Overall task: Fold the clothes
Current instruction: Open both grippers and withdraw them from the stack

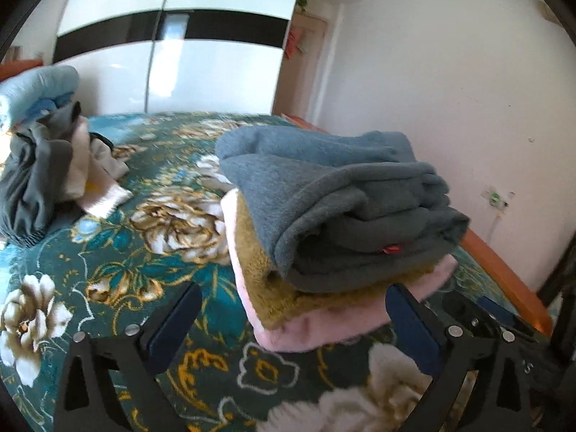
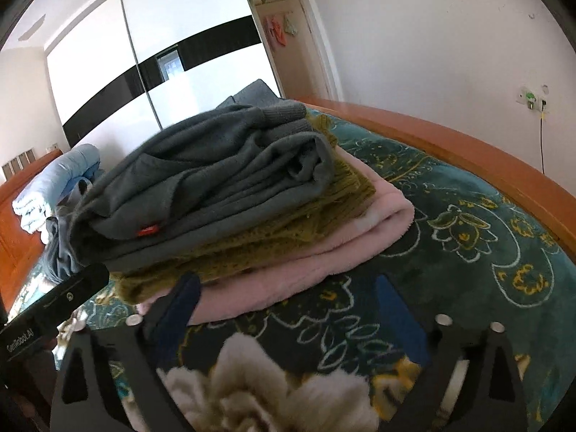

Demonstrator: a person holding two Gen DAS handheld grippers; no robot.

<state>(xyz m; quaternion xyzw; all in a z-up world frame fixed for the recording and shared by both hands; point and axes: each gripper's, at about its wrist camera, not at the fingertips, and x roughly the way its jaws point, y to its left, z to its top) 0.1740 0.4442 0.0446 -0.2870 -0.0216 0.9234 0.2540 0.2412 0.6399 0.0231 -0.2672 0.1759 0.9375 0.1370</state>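
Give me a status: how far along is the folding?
Done: grey sweater, olive knit and pink fleece stacked folded. In hand: nothing; left gripper and right gripper both open. Left: the unfolded clothes pile further up the bed.

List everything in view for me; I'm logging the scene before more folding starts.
grey garment: one, grey, folded, top of the stack
knit garment: one, olive-yellow, folded, middle of the stack
fleece garment: one, pink, folded, bottom of the stack
unfolded clothes: a heap, grey and white, far left on the bed
quilt: one, light blue, rolled, by the headboard
bedspread: one, teal floral, covering the bed
wardrobe: one, white with black band, behind the bed
left hand-held gripper: one, black, open, before the stack
right hand-held gripper: one, black, open, before the stack
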